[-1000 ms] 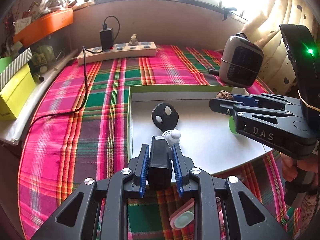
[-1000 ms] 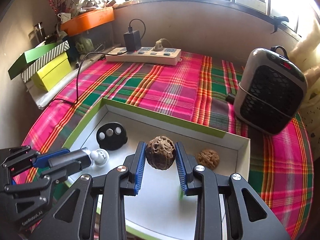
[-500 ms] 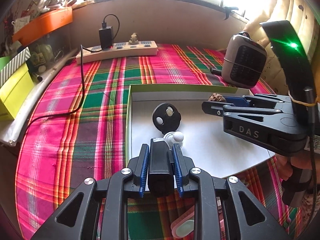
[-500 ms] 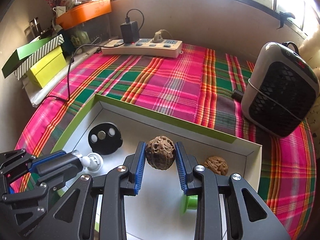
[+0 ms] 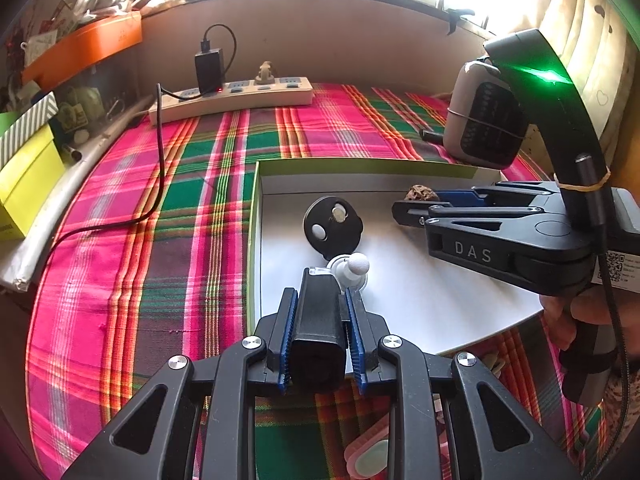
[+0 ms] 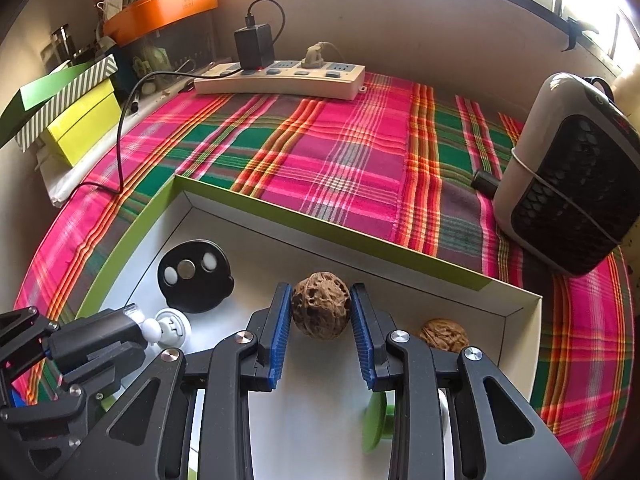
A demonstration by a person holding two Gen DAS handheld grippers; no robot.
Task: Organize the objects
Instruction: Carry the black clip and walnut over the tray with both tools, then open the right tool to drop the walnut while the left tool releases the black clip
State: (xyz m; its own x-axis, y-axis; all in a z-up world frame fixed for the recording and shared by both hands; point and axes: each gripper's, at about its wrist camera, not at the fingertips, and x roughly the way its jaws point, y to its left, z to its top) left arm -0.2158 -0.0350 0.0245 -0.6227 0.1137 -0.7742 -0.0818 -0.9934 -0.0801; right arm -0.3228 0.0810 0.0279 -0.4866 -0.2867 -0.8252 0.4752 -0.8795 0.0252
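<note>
I read the plaid cloth (image 6: 340, 152) as the largest surface; it covers the whole table in pink, green and orange bands. On its right side stands a grey heater (image 6: 576, 184) with a black grille. Along the far edge lies a white power strip (image 6: 280, 80) with a black charger (image 6: 254, 46) plugged into it.

Near me sits the shallow box (image 6: 328, 232), green outside and white inside, open at the top. I see my right gripper (image 6: 321, 308) over the box, its blue pads clamped on a wrinkled brown walnut (image 6: 320, 304) from both sides; whether the nut touches the floor I cannot tell. A second walnut (image 6: 444, 334) lies on the box floor near the right wall, just beside the right gripper's outer finger.

My left gripper (image 5: 320, 312) is at the near left corner of the box, fingers pressed together on a black block (image 5: 318, 320). A small white ball-ended piece (image 5: 352, 268) sits at the block's far tip. Just beyond it a black disc (image 5: 332, 228) with pale round inserts lies flat on the box floor. A green piece (image 6: 376, 420) shows under the right gripper, mostly hidden.
</note>
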